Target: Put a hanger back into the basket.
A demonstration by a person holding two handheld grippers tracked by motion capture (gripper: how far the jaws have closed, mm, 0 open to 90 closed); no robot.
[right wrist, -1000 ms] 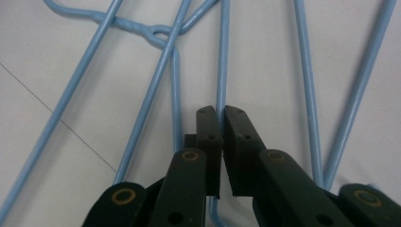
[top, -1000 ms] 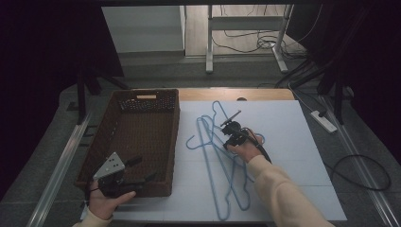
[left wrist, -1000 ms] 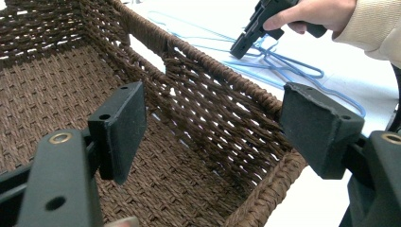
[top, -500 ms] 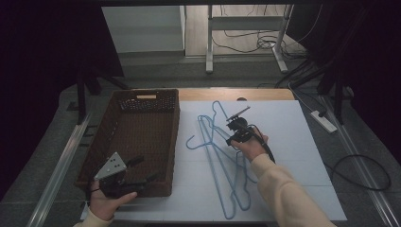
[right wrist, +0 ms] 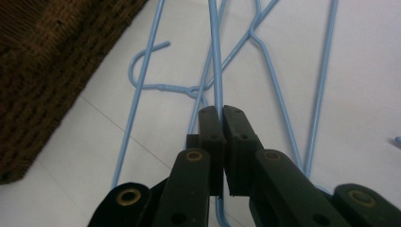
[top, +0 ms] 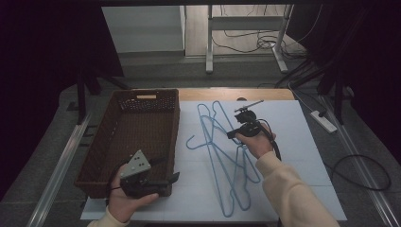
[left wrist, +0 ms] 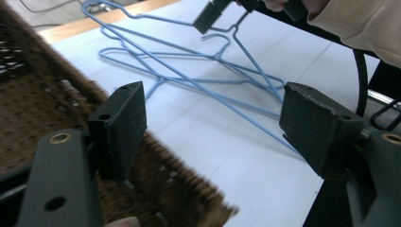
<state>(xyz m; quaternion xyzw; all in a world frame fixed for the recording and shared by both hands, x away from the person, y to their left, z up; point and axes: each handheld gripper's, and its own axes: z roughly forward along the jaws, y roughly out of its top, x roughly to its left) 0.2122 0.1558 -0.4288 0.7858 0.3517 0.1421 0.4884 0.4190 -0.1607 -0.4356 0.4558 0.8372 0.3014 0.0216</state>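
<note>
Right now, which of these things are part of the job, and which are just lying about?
In the job:
blue wire hangers
wicker basket
right hand-held gripper, shut on a hanger wire
left hand-held gripper, open

Lying about:
power strip
floor cables

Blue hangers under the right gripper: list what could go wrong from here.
1. The right gripper is shut on one thin wire of the blue hangers, which lie crossed over each other; lifting may drag the others along.
2. The wire sits at the jaw tips, so it could slip out.
3. A trailing hook could catch the rim of the wicker basket close by.
</note>
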